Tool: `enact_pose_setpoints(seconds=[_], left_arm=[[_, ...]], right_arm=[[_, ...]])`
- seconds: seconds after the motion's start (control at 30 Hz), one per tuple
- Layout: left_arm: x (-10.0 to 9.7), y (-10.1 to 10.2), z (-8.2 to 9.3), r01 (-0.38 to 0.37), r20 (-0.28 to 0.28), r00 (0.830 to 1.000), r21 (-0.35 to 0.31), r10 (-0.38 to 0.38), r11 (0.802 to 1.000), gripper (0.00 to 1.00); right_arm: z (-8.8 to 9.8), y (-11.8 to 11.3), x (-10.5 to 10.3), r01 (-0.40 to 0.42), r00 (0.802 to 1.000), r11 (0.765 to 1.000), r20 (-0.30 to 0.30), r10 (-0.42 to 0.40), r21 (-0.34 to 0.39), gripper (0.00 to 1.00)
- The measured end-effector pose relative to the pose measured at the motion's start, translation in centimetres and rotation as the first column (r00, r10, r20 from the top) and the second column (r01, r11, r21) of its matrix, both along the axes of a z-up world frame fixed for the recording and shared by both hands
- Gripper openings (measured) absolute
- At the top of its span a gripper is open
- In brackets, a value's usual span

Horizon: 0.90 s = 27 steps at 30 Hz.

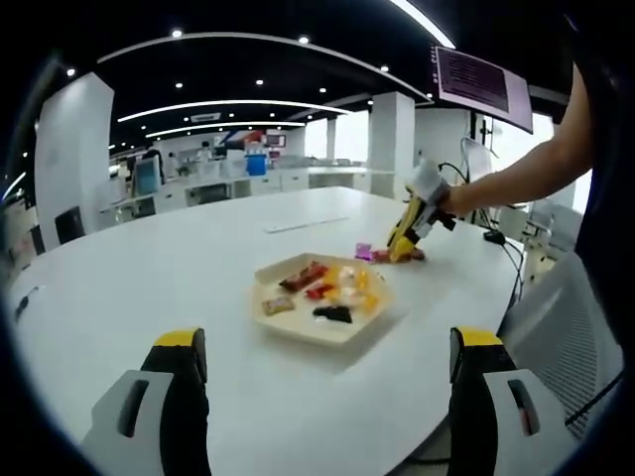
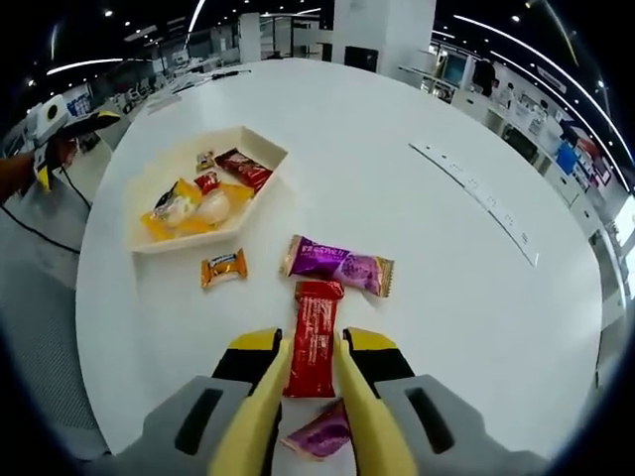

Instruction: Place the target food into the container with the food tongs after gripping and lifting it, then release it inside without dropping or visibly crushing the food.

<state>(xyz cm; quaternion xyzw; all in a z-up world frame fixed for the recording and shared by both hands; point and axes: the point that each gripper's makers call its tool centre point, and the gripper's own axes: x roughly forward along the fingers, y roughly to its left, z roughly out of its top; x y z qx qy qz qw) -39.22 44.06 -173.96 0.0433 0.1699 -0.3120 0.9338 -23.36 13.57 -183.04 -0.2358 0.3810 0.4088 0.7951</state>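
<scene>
In the right gripper view a long red snack packet (image 2: 315, 332) lies on the white table between my right gripper's (image 2: 313, 347) yellow tong fingers (image 2: 276, 377), which press against both of its long sides. A purple packet (image 2: 337, 266) lies just beyond it, a small orange one (image 2: 223, 268) to its left, and another purple one (image 2: 319, 434) under the jaws. The beige tray (image 2: 198, 236) with several snacks sits farther left. In the left gripper view the tray (image 1: 317, 335) lies ahead of my wide-open left gripper (image 1: 327, 352), and the right gripper (image 1: 402, 248) is down at the loose packets (image 1: 365, 252).
The table's (image 2: 476, 297) rounded edge runs close behind both grippers. A person's arm (image 1: 516, 178) reaches in from the right. A strip of white paper (image 2: 476, 193) lies farther out on the table. Desks, chairs and cables stand around the table.
</scene>
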Motion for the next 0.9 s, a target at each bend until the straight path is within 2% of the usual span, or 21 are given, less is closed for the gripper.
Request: enact_pose_setpoints(seconds=[0.17,0.33,0.57,0.9], left_arm=[[0.0,0.0,0.1,0.0,0.001,1.0,-0.003,0.0,1.0,0.99],[0.1,-0.1,1.4,0.0,0.037,0.999,-0.069,0.002,0.998,0.99],[0.3,0.2,1.1,-0.011,0.031,0.999,-0.057,0.013,0.998,0.99],[0.2,0.1,1.1,-0.013,0.028,0.999,-0.057,0.015,0.998,0.99]], right_arm=[[0.8,0.0,0.2,-0.011,1.0,1.0,0.001,0.011,-0.002,0.23],[1.5,0.1,0.5,-0.012,1.0,1.0,0.012,0.012,0.001,0.23],[2.5,0.3,1.0,-0.015,1.0,1.0,0.017,0.015,0.006,0.23],[2.8,0.3,1.1,-0.017,1.0,1.0,0.018,0.017,0.005,0.23]])
